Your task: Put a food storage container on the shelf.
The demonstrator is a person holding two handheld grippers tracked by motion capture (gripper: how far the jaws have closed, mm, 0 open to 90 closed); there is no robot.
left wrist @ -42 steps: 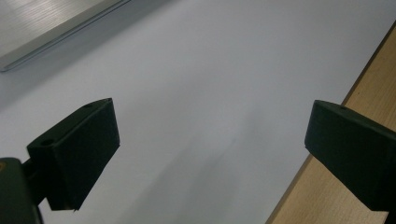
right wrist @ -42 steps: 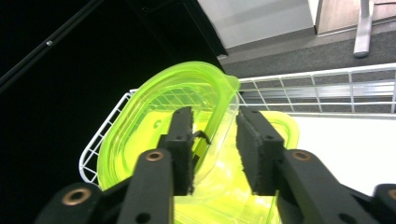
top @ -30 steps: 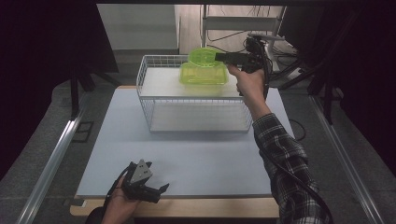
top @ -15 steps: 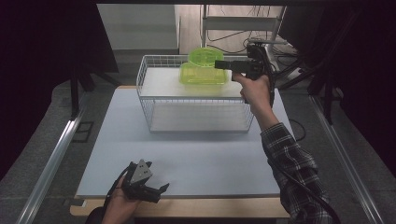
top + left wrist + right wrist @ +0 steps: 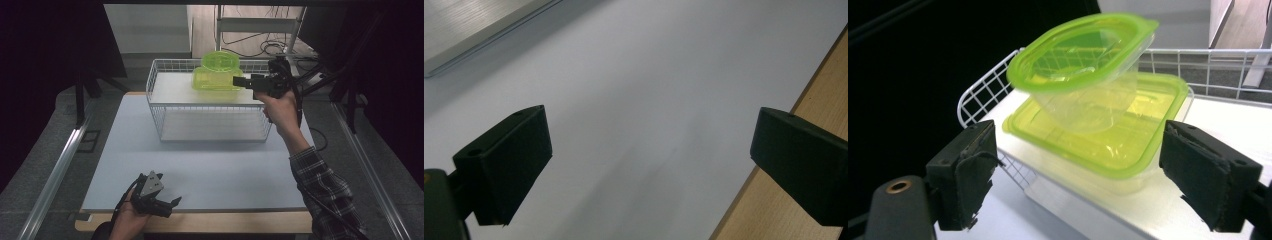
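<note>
Right tool (image 5: 239, 81) drawn back rightward off the stacked green-lidded containers (image 5: 216, 72), jaws just opening, empty, left tool (image 5: 170, 204) wide open, empty, near table edge (image 5: 200, 220)

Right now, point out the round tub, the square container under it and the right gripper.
round tub (image 5: 1079, 52), right gripper view, on its green lid
square container (image 5: 1143, 127), right gripper view, on its lid's bare right part
right gripper (image 5: 240, 81), high view, at its jaw tips

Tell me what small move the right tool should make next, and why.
Probably draw it a little further back from the wire basket. The right tool has just been opening; its jaws stand wide with nothing between them, and the round container already rests tilted on the square container on the basket's top shelf. The left tool idles open near the table's front edge.
</note>
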